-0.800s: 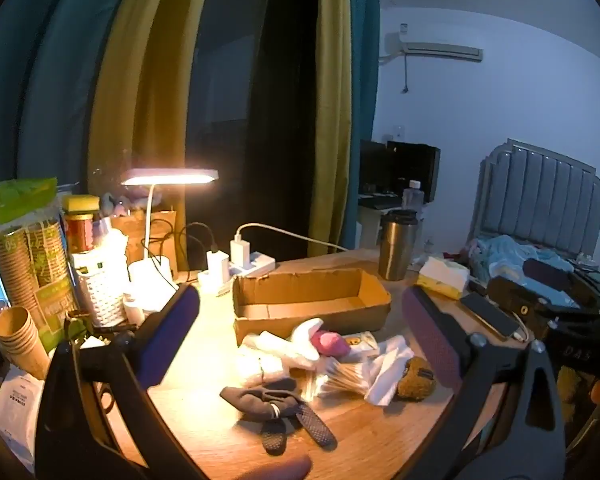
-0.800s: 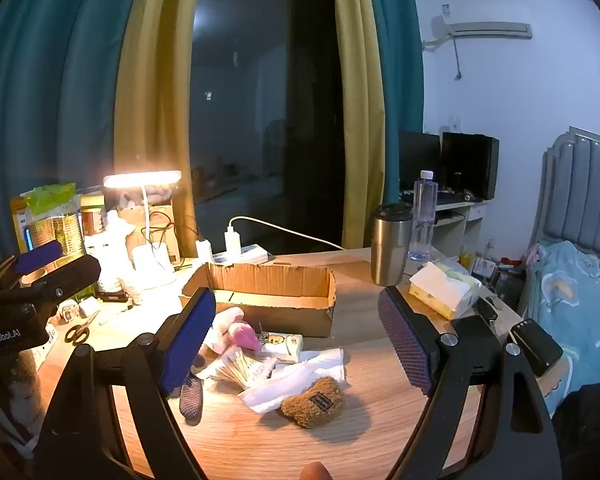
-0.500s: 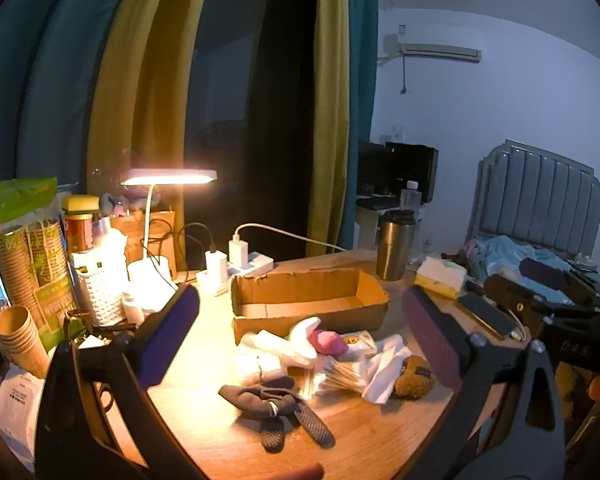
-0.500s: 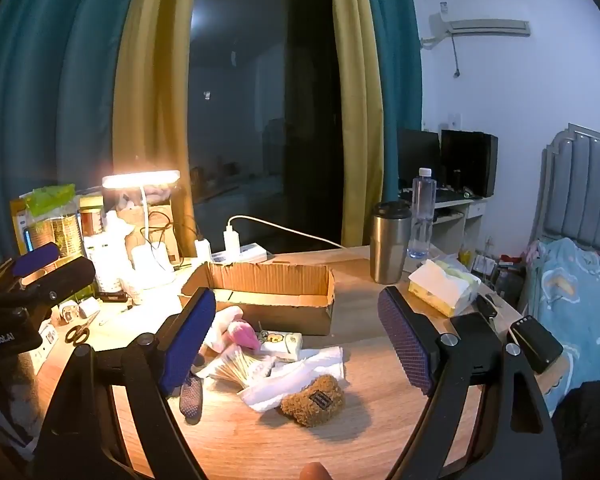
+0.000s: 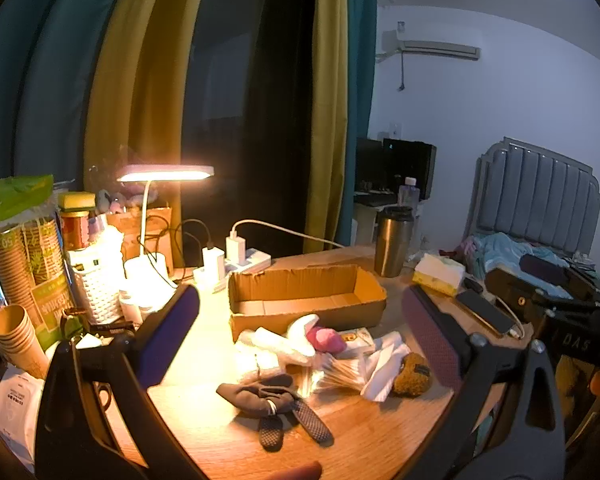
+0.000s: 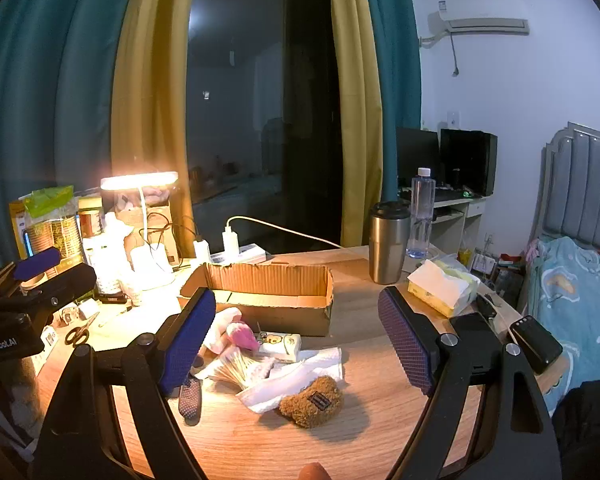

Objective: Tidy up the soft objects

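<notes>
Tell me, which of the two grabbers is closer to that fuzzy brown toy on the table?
Right. The right gripper, jaws open, hangs just in front of the brown plush toy. The left gripper, also open, faces the dark socks, with the toy off toward its right finger.

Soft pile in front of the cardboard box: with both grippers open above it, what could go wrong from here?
1. The bundle of cotton swabs lies under the white tissue; grabbing the tissue could scatter them.
2. The dark grey gloves are tangled, so one may drag the other.
3. The brown plush bear sits near the wooden table's front edge and might be knocked off.
</notes>
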{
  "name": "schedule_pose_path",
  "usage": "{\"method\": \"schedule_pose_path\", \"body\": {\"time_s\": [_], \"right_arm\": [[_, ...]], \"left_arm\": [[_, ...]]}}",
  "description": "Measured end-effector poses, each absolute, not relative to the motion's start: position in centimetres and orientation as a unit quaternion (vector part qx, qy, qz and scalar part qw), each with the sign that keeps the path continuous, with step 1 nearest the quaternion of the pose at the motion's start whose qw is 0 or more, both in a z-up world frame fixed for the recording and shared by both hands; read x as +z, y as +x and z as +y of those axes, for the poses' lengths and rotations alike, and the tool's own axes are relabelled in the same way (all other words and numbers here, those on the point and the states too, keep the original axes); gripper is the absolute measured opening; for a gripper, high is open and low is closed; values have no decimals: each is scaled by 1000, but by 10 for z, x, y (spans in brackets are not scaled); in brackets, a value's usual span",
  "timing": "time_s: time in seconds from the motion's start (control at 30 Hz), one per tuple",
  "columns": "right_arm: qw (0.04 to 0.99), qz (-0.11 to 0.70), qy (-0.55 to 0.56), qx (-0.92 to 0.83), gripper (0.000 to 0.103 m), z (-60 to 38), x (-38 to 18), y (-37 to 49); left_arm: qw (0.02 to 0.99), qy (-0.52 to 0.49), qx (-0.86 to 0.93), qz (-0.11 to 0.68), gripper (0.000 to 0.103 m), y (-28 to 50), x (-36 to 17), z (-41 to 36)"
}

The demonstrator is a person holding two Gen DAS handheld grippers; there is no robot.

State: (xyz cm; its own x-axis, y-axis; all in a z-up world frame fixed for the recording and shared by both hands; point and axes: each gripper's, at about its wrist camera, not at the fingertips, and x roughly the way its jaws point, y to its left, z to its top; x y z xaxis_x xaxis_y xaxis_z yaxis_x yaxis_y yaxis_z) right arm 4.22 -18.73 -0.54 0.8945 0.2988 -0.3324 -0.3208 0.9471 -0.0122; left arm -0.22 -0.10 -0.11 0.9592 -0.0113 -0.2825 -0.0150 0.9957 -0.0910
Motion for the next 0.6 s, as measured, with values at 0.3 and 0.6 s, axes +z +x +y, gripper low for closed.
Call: {"method": "schedule_pose_path", "body": {"time_s": [0.3,0.6], "right_arm": [[973,166,-32,160,86,-188,-5,42],[973,166,-32,158,86,-187,-6,42]], "left_arm": [[989,-46,-2,142,102,-1,0,1],[989,-44,-3,141,102,-1,1,0]]}}
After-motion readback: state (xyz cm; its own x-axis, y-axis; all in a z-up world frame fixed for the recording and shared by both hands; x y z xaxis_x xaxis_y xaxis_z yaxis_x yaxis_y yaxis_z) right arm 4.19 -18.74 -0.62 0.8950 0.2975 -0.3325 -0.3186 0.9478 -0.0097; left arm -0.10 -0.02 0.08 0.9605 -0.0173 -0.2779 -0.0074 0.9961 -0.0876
